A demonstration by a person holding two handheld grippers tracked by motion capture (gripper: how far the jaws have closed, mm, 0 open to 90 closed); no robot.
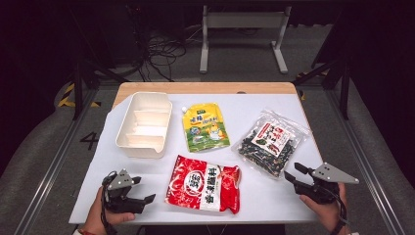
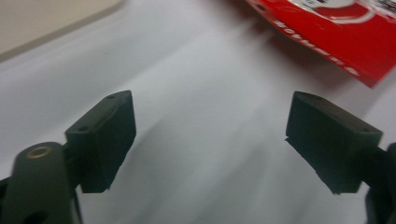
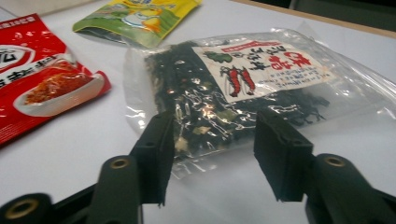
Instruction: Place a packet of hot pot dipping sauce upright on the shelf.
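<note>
Right gripper (image 1: 295, 175) sits at the near right, jaws apart, nothing clamped, pointed at the near edge of the clear plastic bag of dark dried seaweed with a red-and-white label (image 3: 243, 88). That bag lies flat on the white table cover (image 1: 254, 196), right of the red snack packet (image 1: 204, 184). Risk: the film is slack and glossy, so a shallow pinch may catch only the loose edge and slip or tear. Left gripper (image 2: 210, 135) is open over bare cover at the near left.

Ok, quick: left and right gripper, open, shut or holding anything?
Left gripper: open, nothing between the jaws, near the red packet.
Right gripper: open, holding nothing, at the clear seaweed bag.
</note>
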